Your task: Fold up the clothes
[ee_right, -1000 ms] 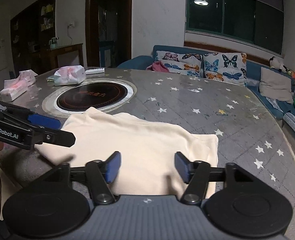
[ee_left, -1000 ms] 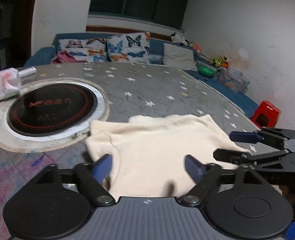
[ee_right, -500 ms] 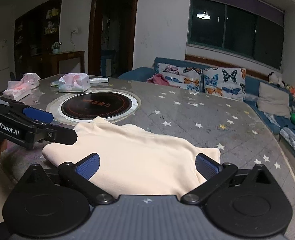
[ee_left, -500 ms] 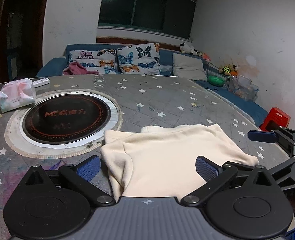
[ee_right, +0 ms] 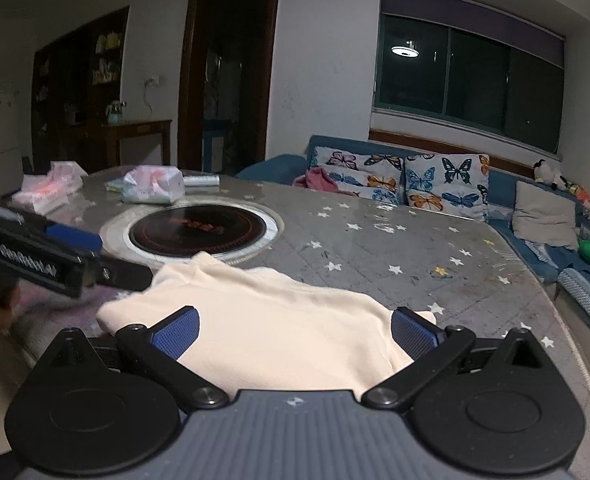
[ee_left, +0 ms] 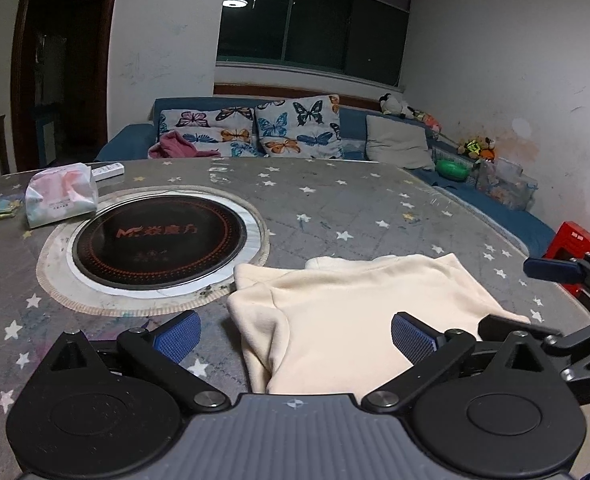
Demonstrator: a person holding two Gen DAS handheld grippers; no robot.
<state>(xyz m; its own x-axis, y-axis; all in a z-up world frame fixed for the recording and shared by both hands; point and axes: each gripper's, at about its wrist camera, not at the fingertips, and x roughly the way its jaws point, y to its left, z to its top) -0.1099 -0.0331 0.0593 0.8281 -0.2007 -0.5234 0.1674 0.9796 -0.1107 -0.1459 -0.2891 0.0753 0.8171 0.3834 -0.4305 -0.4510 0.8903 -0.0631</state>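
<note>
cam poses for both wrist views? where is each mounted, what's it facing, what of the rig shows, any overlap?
Left wrist: sits behind the left gripper, jaws wide open, facing the cream garment and sofa; the right gripper shows at the right edge.
Right wrist: sits behind the right gripper, jaws open, facing the garment from its other side; the left gripper shows at left.
Shared: garment, induction hob, star-print table, butterfly cushions.

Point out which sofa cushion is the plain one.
The beige cushion at the right end of the sofa. The two cushions to its left, and, are butterfly-printed.
</note>
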